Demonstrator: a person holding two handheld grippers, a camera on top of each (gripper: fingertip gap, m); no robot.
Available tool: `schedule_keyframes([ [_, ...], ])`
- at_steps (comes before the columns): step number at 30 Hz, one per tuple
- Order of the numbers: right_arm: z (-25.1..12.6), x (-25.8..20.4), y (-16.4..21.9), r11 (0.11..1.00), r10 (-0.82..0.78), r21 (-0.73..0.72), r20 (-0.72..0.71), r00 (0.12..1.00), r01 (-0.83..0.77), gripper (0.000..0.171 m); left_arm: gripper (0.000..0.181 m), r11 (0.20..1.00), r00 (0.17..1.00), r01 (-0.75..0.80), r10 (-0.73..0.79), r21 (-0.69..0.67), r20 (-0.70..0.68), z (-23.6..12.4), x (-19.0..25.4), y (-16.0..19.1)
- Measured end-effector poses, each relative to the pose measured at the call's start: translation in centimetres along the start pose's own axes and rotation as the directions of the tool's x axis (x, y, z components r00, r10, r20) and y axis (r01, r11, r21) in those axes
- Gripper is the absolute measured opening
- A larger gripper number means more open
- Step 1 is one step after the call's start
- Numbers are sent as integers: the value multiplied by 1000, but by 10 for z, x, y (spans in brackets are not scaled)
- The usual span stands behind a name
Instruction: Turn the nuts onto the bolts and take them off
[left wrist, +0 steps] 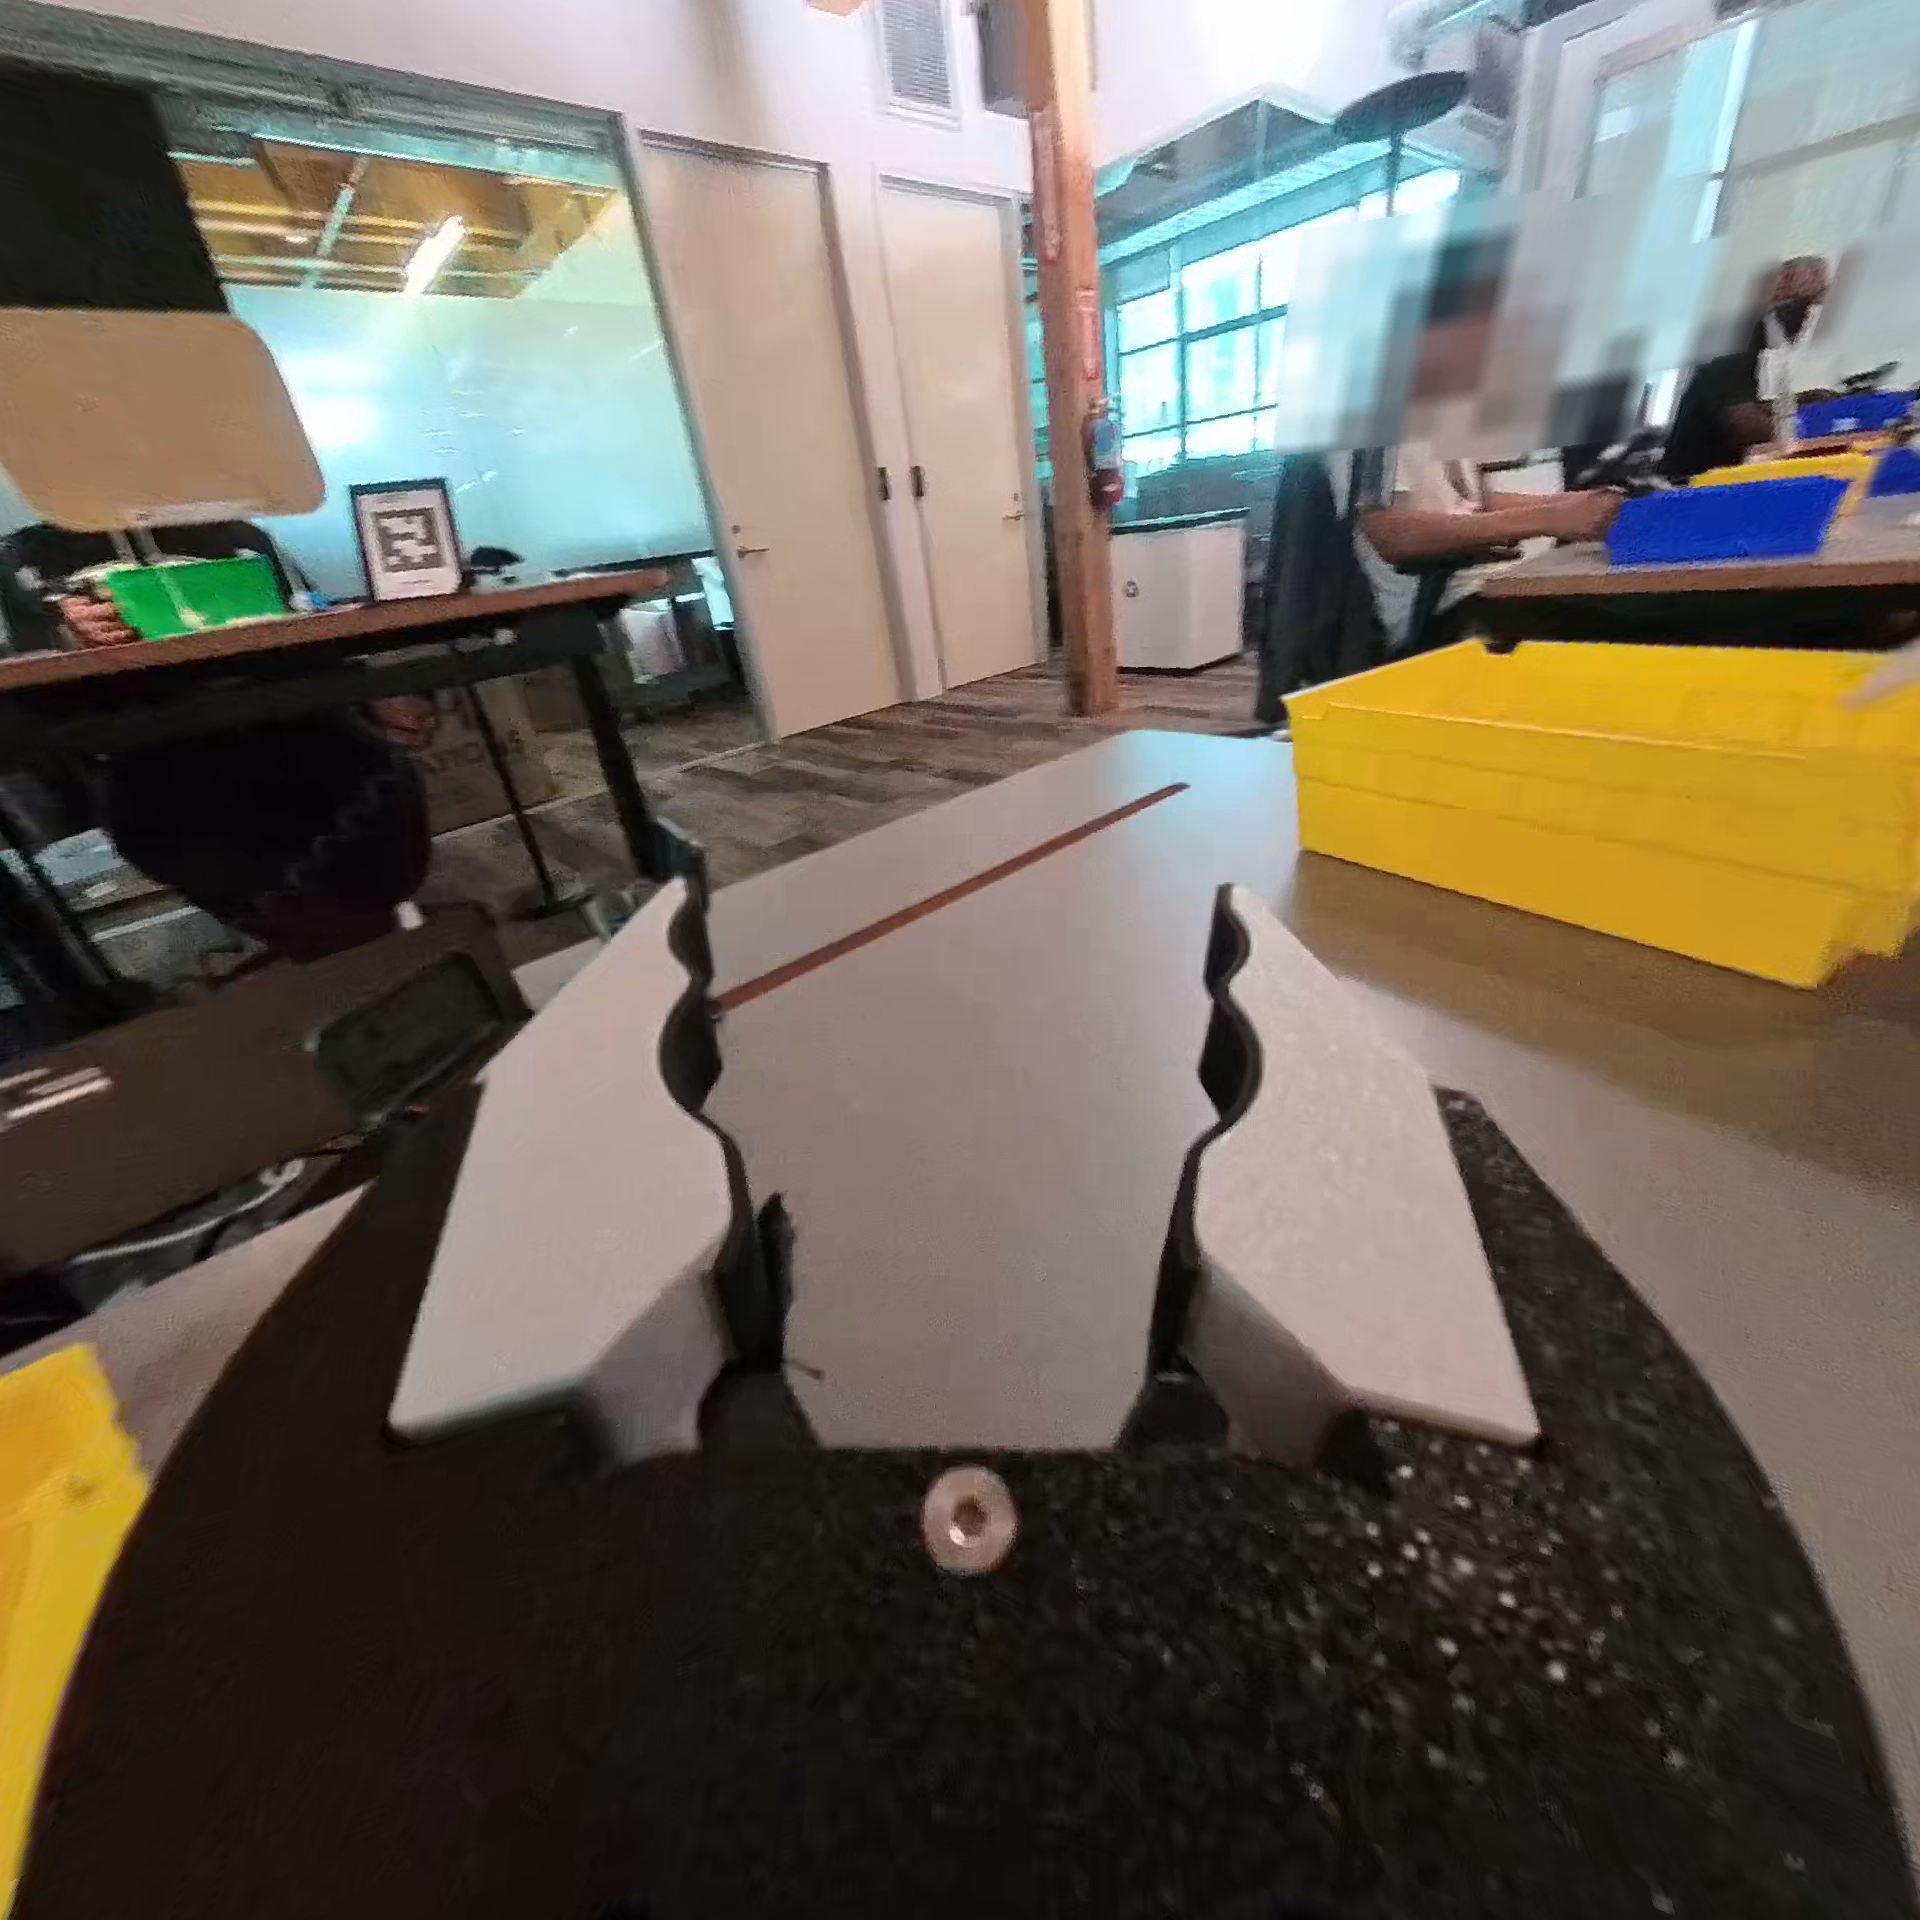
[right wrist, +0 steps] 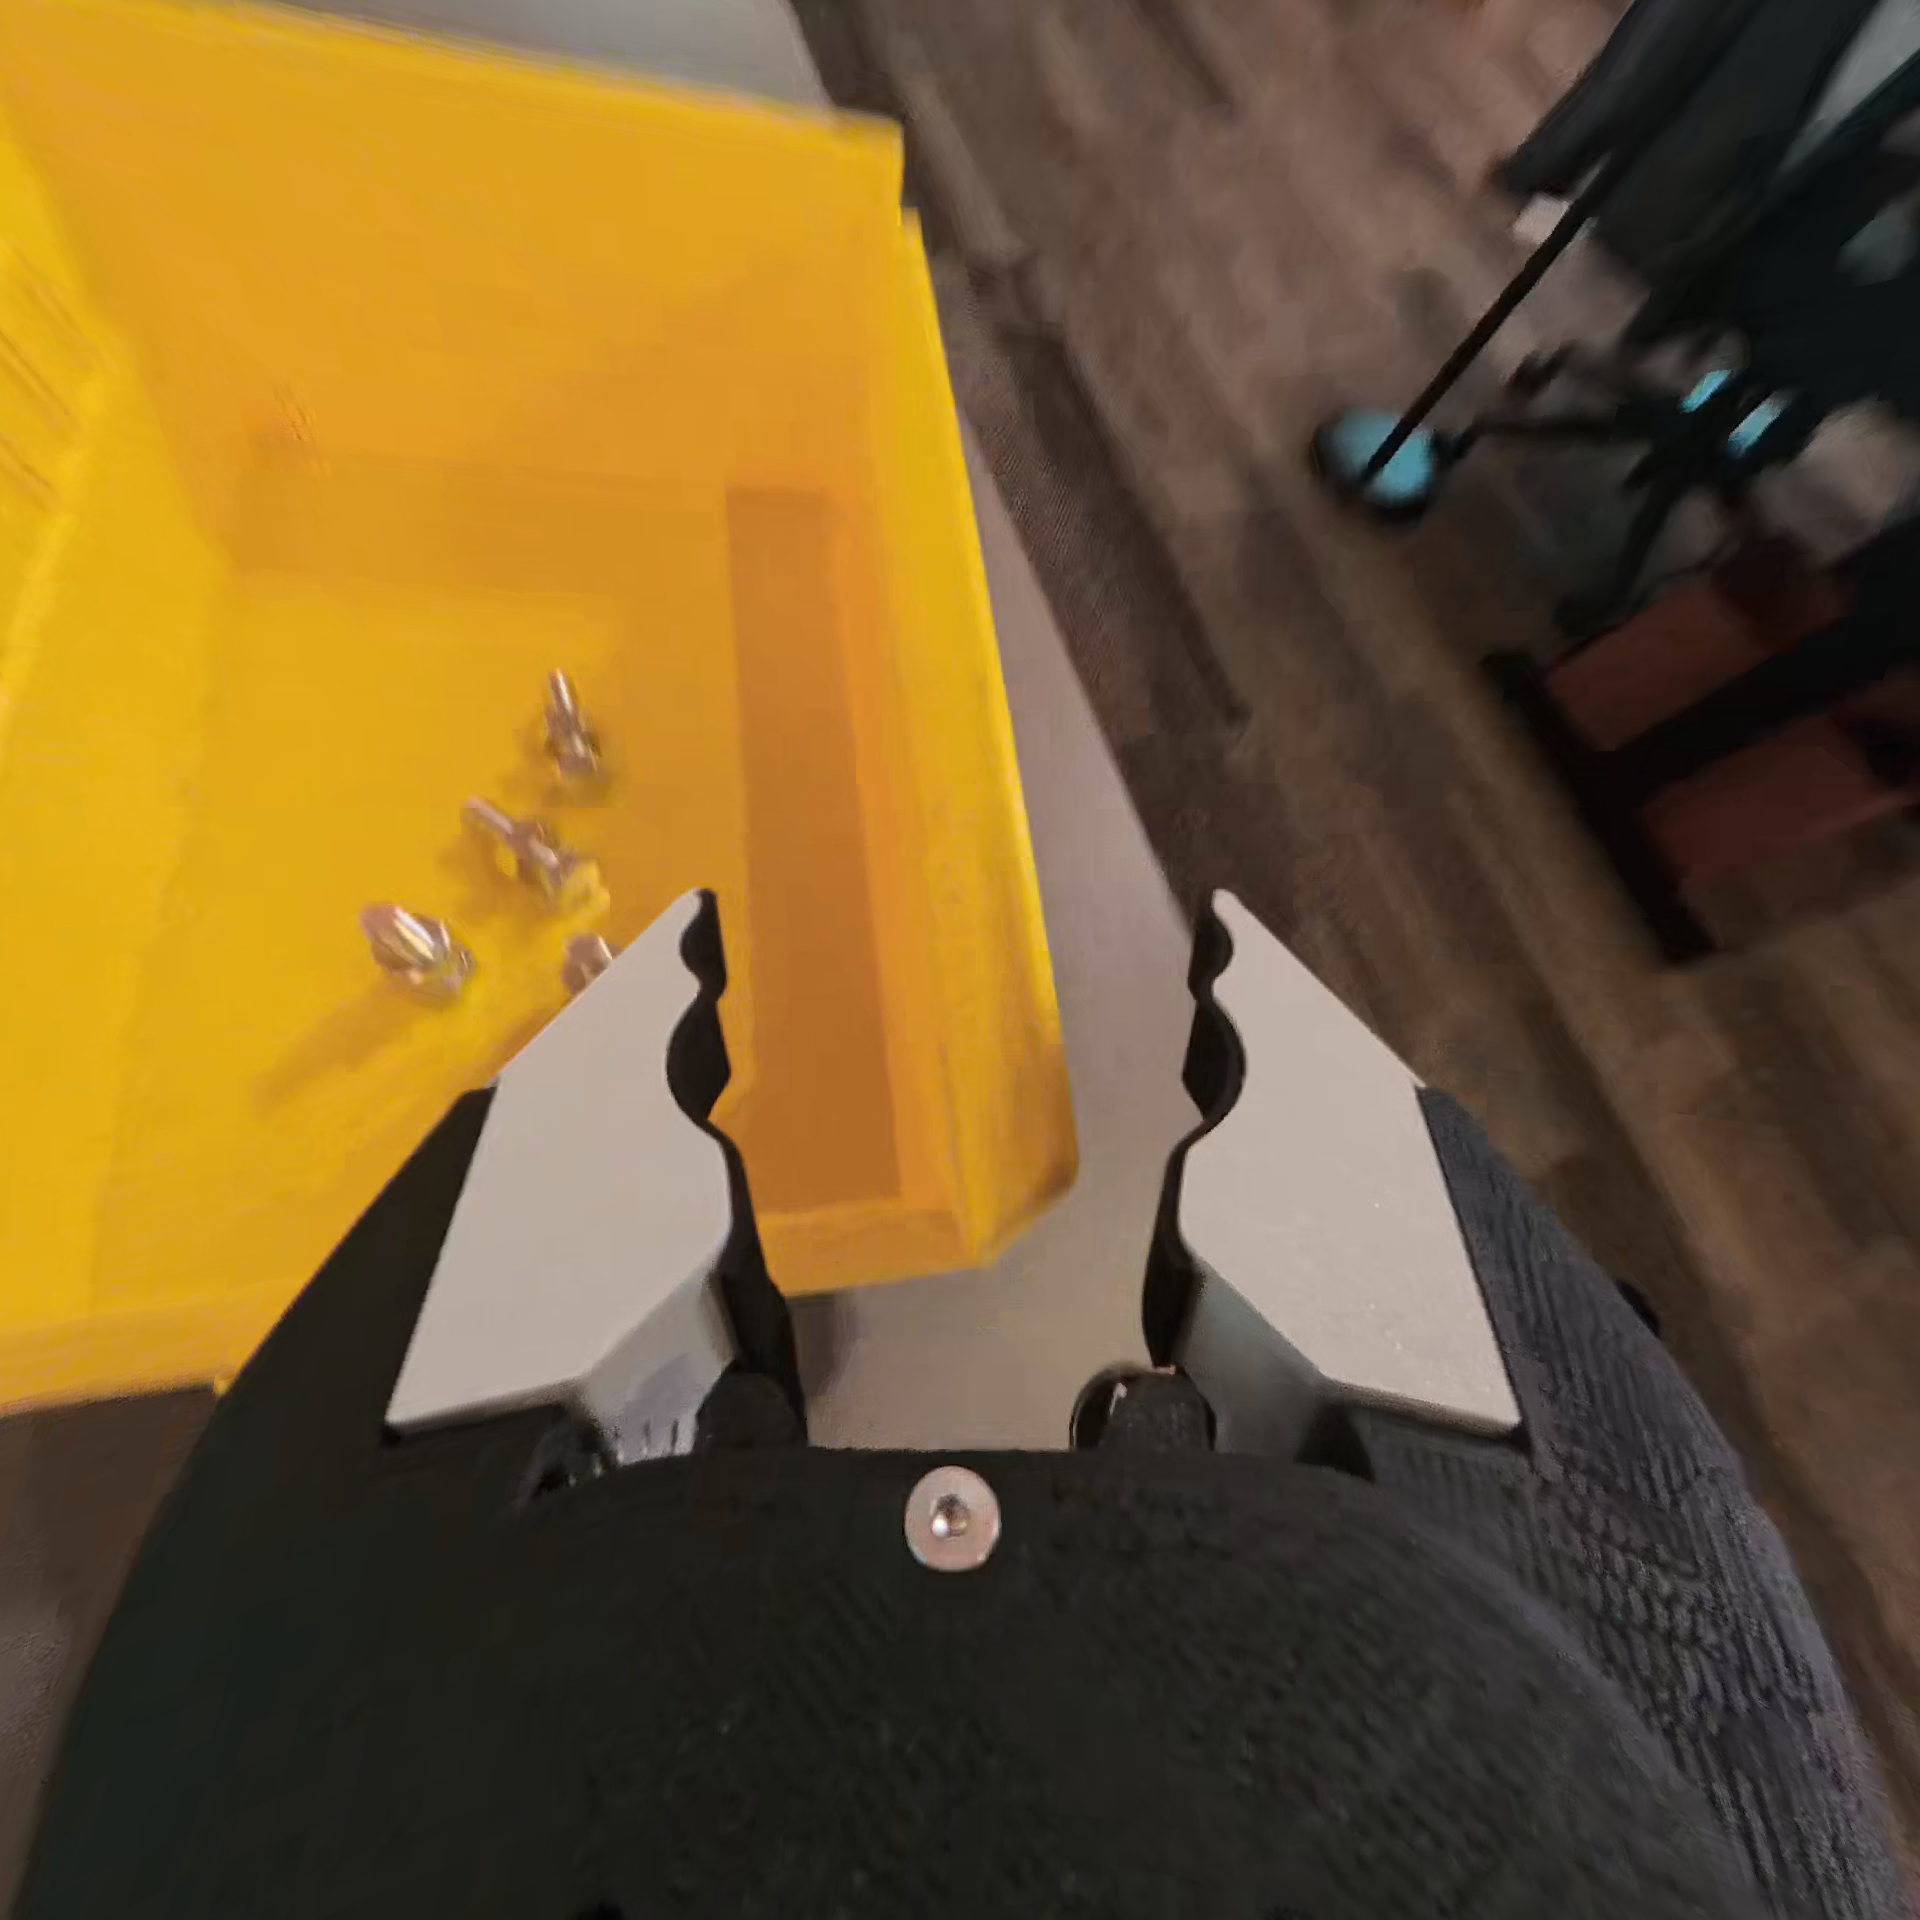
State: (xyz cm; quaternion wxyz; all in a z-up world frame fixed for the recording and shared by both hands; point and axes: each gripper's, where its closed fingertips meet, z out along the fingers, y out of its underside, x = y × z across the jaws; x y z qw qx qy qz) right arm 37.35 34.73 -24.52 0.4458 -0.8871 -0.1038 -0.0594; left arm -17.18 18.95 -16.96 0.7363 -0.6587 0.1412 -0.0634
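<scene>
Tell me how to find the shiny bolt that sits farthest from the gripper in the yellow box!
Look in the right wrist view for the big yellow box on the table. On its floor lies a small cluster of silver bolts, just left of the open right gripper. The one you want, the top bolt, lies farthest from the fingertips, a little apart and above the others.

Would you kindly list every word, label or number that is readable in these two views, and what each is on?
Framed sign, left background: a black-and-white square code pattern; any caption is too small to read.
Dark box, left edge: white lettering, blurred and cut off, unreadable.
Cardboard box, left background: partial print, mostly hidden, unreadable.
Right wrist view: no writing.
</scene>
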Motion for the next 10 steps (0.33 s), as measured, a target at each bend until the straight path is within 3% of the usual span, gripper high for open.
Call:
schedule_keyframes([
  [2, 13, 5, 22, 996, 34, -83, 51, 998, -30, 92, 98, 1000, 987, -14, 16, -14, 159, -13, -20, -21],
  [5, 23, 4, 35, 993, 38, -113, 95, 995, -27, 82, 116, 982, 894, -23, 104, -186, 436, -48, -75, -39],
  [8, 27, -2, 33, 996, 30, -88, 127, 991, -19, 59, 126, 936, 845, 201, -17, -288, 535, -94, -101, -25],
  [10, 29, -2, 30, 997, 19, -76, 130, 991, -9, 41, 128, 843, 825, 348, -68, -410, 560, -119, -103, 5],
])
